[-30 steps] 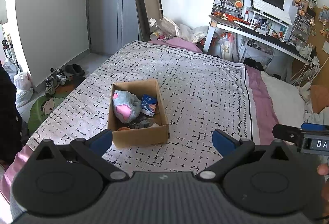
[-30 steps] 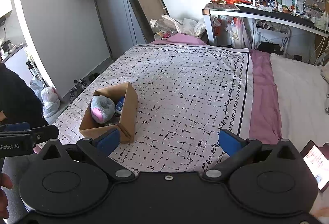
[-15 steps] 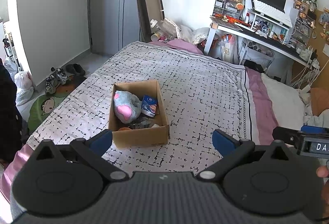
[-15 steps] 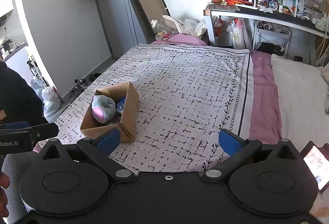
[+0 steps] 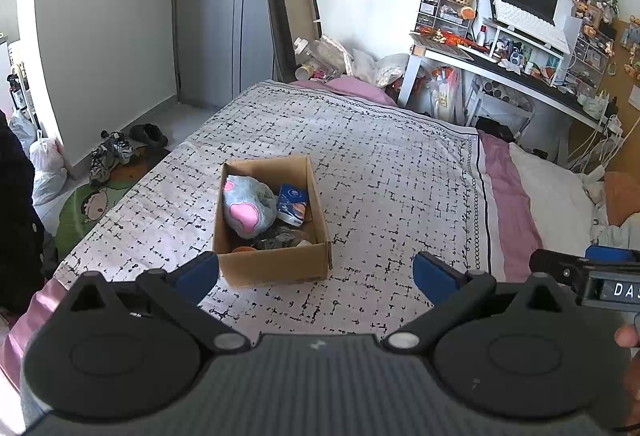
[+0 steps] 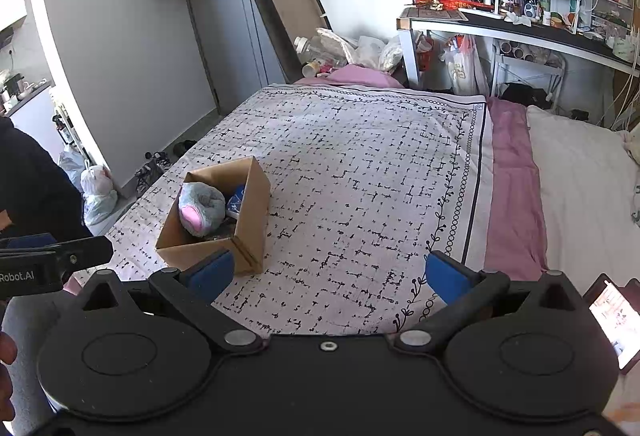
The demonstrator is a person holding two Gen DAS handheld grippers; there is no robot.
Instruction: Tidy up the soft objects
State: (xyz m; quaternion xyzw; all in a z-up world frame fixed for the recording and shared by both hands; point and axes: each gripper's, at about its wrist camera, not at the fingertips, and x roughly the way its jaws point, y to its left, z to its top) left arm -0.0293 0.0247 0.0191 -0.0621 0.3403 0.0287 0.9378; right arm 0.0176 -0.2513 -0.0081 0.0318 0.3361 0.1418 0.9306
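Observation:
An open cardboard box (image 5: 276, 266) (image 6: 252, 211) stands on the patterned bedspread (image 5: 380, 171). Inside lie a grey plush with a pink patch (image 5: 248, 205) (image 6: 200, 207), a blue packet (image 5: 293, 203) and some darker items at the near end. My left gripper (image 5: 316, 276) is open, held back from the box's near wall with nothing between its blue pads. My right gripper (image 6: 328, 274) is open too, to the right of the box and holding nothing. The right gripper's body shows at the right edge of the left wrist view.
A pink sheet and white bedding (image 6: 580, 175) lie on the bed's right side. A cluttered desk (image 5: 500, 63) with a monitor stands beyond. Shoes and bags (image 5: 112, 151) sit on the floor left. A phone (image 6: 612, 320) lies at lower right. A dark sleeve (image 6: 36, 187) shows left.
Both views have shifted very slightly; the box and its contents stay where they were, and both grippers remain open.

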